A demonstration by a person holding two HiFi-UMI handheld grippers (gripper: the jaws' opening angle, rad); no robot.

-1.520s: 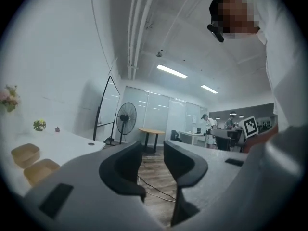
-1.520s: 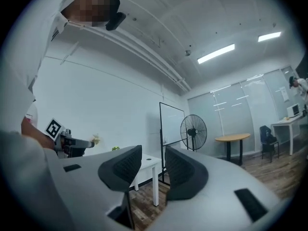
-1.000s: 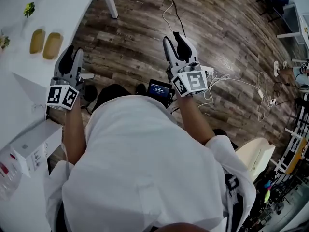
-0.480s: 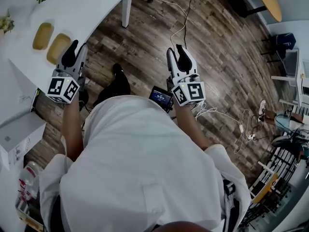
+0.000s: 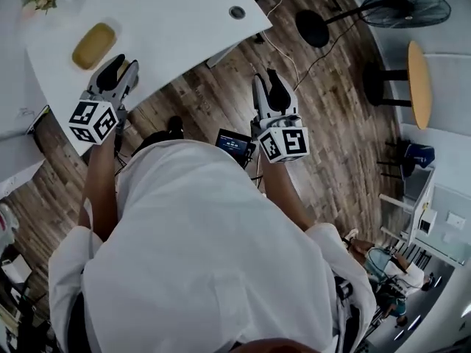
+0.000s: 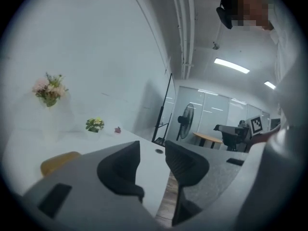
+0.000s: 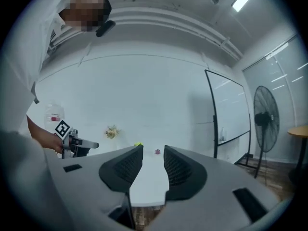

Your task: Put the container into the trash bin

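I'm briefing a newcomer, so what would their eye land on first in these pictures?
First, the two tools held out in front: the left tool, jaws opening with nothing between them, over the edge of the white table; the right tool, open and empty, over the wood floor. A yellow oval object lies on the table upper left; a black fan stands upper right.

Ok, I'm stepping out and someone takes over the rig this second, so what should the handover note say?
Left tongs: empty, jaws opening, at the edge of the white table, near the yellow container.
Right tongs: open, empty, over the wood floor.
Done: nothing picked up yet.
Left: grasp the container, find the trash bin, which no view shows, and drop it in.
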